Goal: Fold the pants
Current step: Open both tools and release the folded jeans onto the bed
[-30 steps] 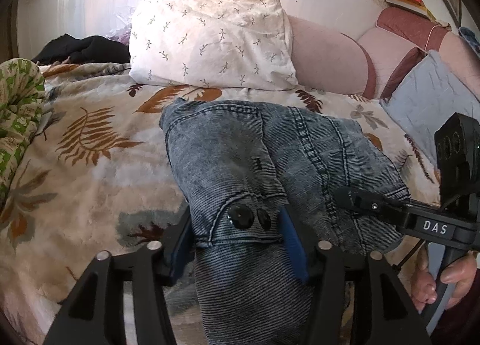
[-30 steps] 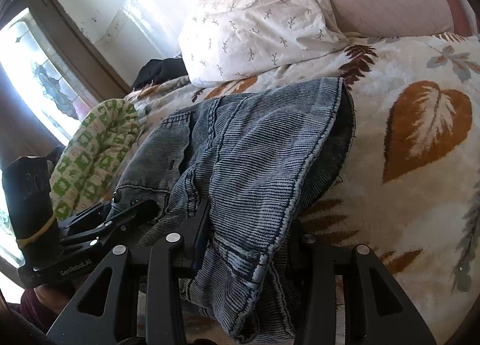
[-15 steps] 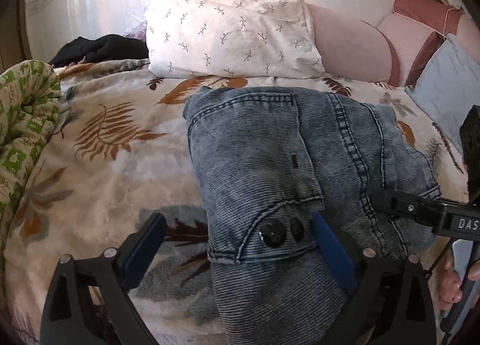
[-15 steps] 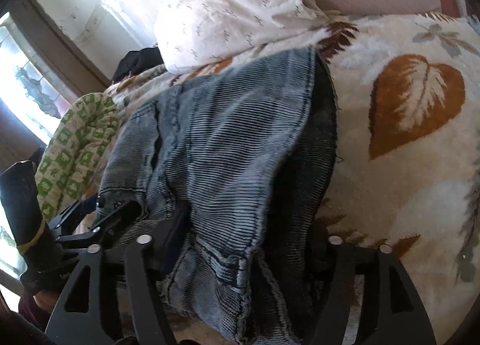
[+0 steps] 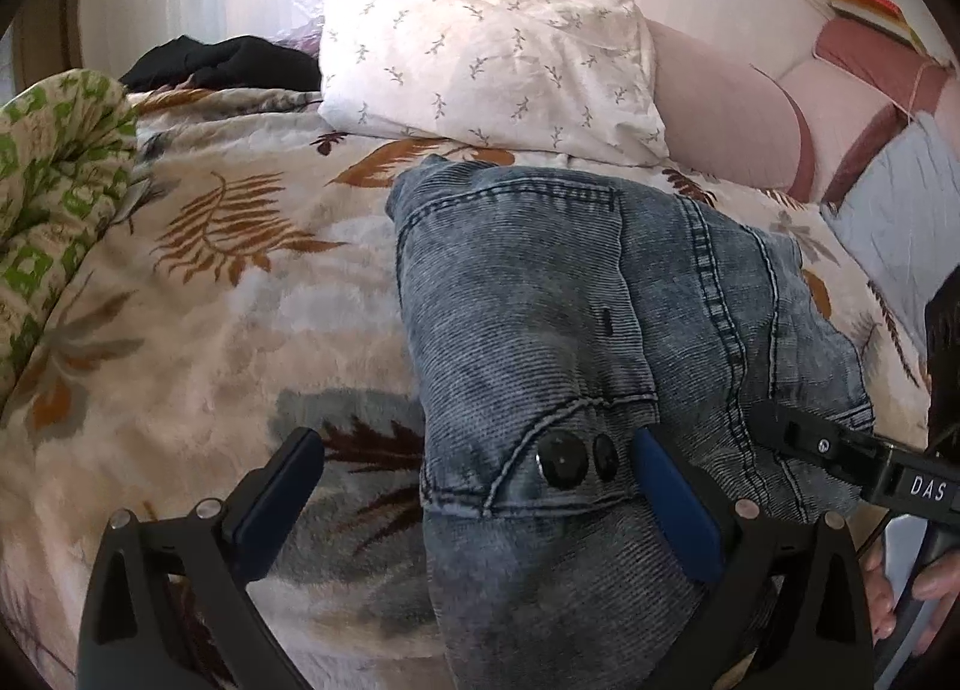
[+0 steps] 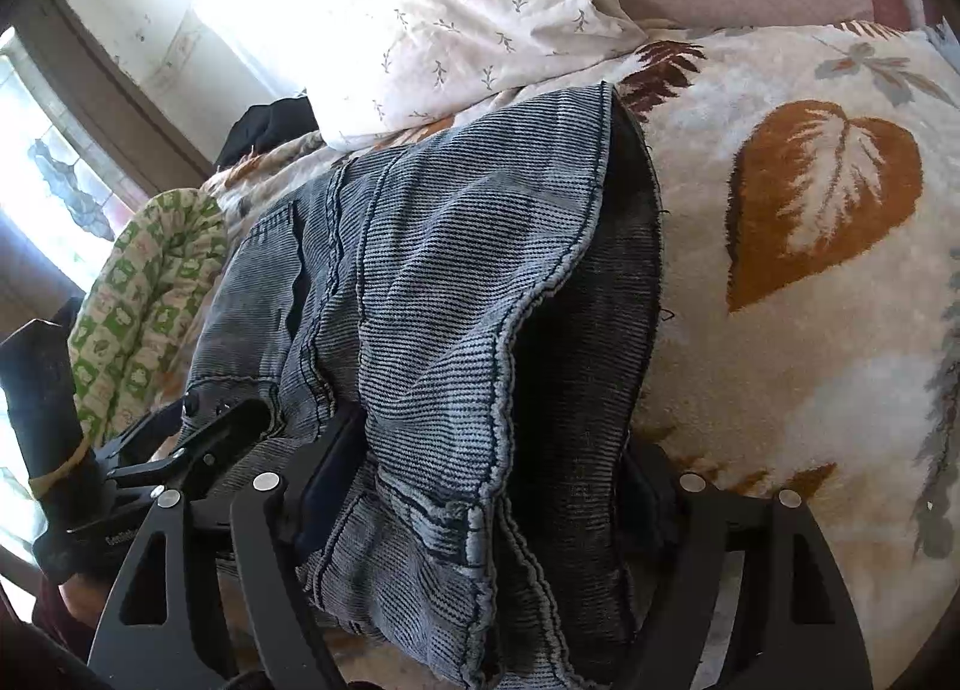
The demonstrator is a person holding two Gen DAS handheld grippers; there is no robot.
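Releasing folded pants (image 5: 540, 330) on the bed (image 5: 210, 342) | left gripper (image 5: 474, 480) spread wide, right gripper (image 6: 480, 486) opening around denim | I'd withdraw straight back, avoiding snags.

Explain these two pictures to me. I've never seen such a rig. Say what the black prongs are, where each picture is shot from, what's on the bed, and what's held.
No robot: a person holds a two-finger gripper in each hand, each carrying a fisheye camera that looks along its fingers. One view is from the left gripper, which stands wide open. The other is from the right gripper, whose jaws are opening around the fabric. Folded blue jeans lie on a leaf-patterned blanket, with a white pillow behind. Nothing is gripped; the jeans rest between the fingers.
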